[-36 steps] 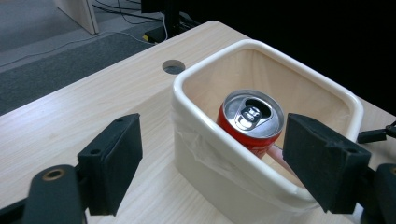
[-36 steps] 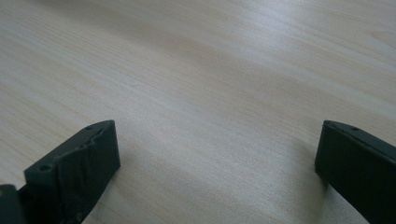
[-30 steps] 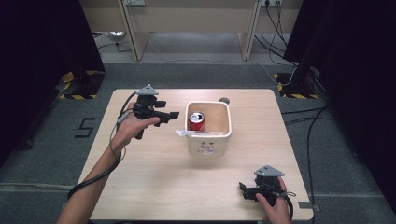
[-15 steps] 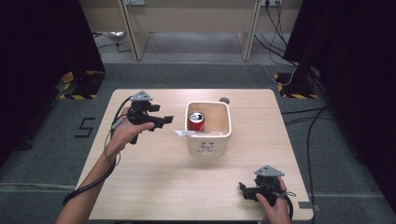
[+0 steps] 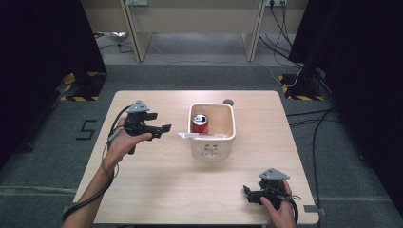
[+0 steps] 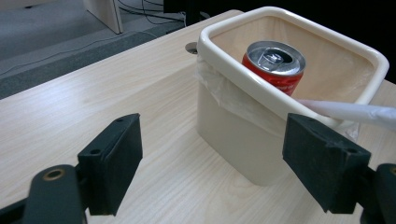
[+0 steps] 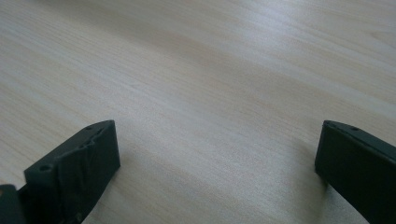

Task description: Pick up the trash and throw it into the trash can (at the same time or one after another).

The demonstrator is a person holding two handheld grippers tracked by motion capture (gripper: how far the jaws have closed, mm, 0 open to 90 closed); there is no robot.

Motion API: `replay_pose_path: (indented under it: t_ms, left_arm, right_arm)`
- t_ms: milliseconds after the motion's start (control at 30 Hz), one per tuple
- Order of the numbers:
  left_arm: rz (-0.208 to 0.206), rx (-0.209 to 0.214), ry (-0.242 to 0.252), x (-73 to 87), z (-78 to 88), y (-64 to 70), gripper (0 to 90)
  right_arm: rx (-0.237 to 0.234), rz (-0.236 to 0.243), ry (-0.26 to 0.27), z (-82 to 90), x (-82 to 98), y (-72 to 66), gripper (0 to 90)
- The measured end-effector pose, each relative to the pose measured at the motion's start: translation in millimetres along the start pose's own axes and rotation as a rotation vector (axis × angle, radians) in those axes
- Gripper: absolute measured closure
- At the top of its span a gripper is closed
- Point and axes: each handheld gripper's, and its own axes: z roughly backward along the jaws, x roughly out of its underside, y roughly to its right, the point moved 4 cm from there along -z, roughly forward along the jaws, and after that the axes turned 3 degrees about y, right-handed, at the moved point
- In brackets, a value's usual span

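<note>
A: What does the high view show?

B: A cream bin (image 5: 212, 137) stands near the middle of the wooden surface (image 5: 166, 180), a little toward 12 o'clock. A red can (image 5: 199, 123) stands upright inside it, at its 9 o'clock side, and a white wrapper (image 5: 190, 136) lies over the bin's near rim, sticking out toward 9 o'clock. The left claw (image 5: 161, 130) is held above the surface at 9 o'clock of the bin, near the wrapper's end but apart from it, its jaws pointing at the bin. The right claw (image 5: 247, 194) sits low at 5 o'clock, well apart from the bin.

A: And the left gripper view?

B: The left claw (image 6: 233, 172) has its jaws spread wide with nothing between them. The bin (image 6: 243, 140) stands just ahead, the can (image 6: 275, 63) against its near wall with the tab up. The wrapper (image 6: 355, 112) juts over the rim at 3 o'clock, just above the right-hand jaw; contact cannot be told.

A: The right gripper view?

B: The right claw (image 7: 217, 158) is also wide open and empty, close over bare wood (image 7: 210, 70).
</note>
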Motion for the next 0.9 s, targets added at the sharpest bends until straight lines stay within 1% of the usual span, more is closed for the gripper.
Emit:
replay_pose_path:
  t_ms: [233,500,767,900]
  left_arm:
    - [-0.001,-0.009,-0.009,11.9,2.2,2.2,19.9]
    - [0.000,-0.023,-0.003,25.3,1.2,5.1,19.9]
    - [0.025,-0.027,-0.001,39.1,-2.8,3.9,19.9]
    - [0.031,-0.032,-0.002,45.0,-4.5,3.5,19.9]
  right_arm:
    - [-0.001,-0.001,-0.002,0.2,0.0,-0.1,0.2]
    - [0.000,0.000,-0.001,0.0,0.0,0.0,0.2]
    - [0.000,0.000,-0.001,0.1,0.0,0.0,0.2]
    - [0.000,-0.001,-0.002,0.1,0.0,-0.1,0.2]
